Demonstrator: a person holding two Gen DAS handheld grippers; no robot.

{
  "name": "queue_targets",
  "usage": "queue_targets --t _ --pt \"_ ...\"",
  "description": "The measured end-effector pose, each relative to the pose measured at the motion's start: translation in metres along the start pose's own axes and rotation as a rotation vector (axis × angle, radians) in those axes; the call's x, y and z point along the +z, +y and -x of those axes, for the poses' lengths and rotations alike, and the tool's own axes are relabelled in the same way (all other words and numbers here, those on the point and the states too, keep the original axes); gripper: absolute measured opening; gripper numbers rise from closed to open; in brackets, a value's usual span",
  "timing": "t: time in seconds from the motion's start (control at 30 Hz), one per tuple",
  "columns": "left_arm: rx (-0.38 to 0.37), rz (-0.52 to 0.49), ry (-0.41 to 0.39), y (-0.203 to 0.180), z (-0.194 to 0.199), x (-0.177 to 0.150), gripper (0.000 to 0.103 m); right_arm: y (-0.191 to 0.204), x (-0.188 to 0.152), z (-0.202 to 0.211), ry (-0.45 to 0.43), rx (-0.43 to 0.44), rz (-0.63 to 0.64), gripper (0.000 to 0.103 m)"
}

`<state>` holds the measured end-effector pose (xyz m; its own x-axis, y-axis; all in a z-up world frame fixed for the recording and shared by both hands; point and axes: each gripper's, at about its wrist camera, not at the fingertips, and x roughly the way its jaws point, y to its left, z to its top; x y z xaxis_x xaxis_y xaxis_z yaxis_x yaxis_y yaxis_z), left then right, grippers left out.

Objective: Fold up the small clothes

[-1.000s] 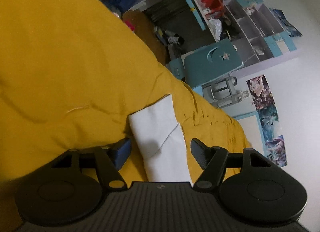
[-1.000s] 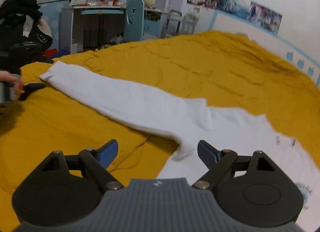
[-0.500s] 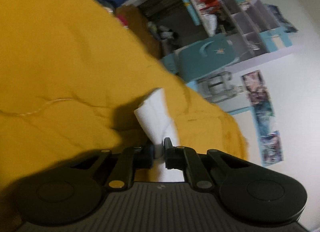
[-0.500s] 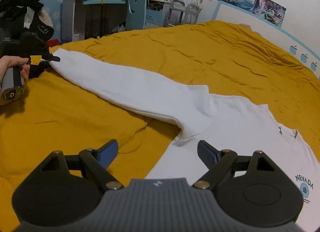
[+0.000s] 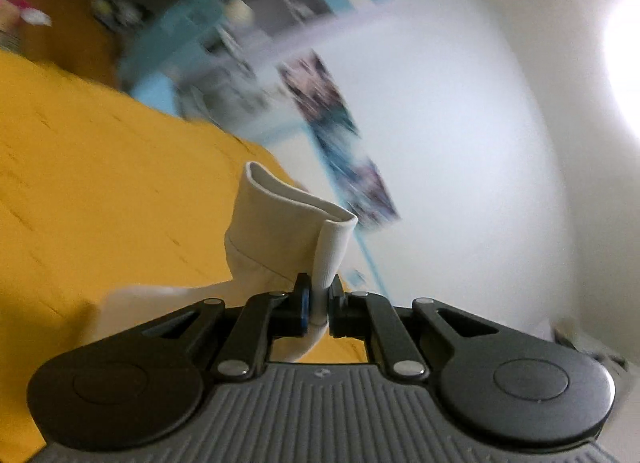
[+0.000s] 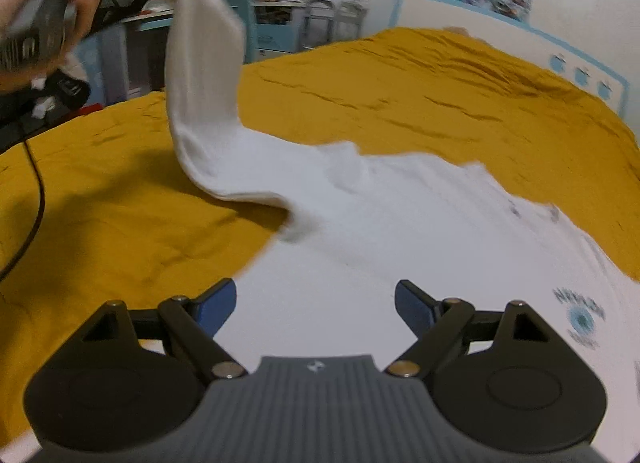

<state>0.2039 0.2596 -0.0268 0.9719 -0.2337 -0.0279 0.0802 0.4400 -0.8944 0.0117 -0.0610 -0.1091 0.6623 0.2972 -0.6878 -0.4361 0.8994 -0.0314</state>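
Left tongs (image 5: 318, 305): clamped on the cuff (image 5: 296, 215) of the white sweatshirt's sleeve (image 6: 204, 75); a second ago they stood wide apart over it.
What changed: the sleeve lay flat across the yellow bed cover (image 6: 420, 95); now my left hand (image 6: 44, 3) has it lifted high, hanging in a curve down to the shoulder.
Right tongs (image 6: 316, 303): apart, holding nothing, hovering over the body of the sweatshirt (image 6: 380, 255).
Where the garment is: chest-up on the bed, its printed logo (image 6: 582, 317) at the right edge of my right view; only the sleeve is off the cover.
Meaning for the task: as I judge it, the first fold has begun, and the sleeve next needs carrying inward across the chest.
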Motion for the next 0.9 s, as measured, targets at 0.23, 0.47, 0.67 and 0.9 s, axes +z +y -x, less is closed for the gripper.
queue_targets --t 0.23,0.47,0.67,0.9 --pt "-0.143 -0.041 0.211 -0.064 -0.067 -0.13 0.008 -0.083 -0.037 0.035 0.019 -0.091 -0.153 0.082" --pt "-0.162 0.014 0.507 -0.058 -0.129 -0.271 0.011 -0.139 -0.091 0.06 0.081 -0.178 -0.243 0.082" --pt "-0.133 -0.043 0.724 -0.043 -0.14 -0.316 0.032 -0.176 -0.12 0.077 0.1 -0.217 -0.33 0.082" --pt "-0.007 -0.225 0.555 -0.02 -0.08 -0.24 0.073 -0.248 -0.133 0.075 -0.002 -0.105 -0.79 0.08"
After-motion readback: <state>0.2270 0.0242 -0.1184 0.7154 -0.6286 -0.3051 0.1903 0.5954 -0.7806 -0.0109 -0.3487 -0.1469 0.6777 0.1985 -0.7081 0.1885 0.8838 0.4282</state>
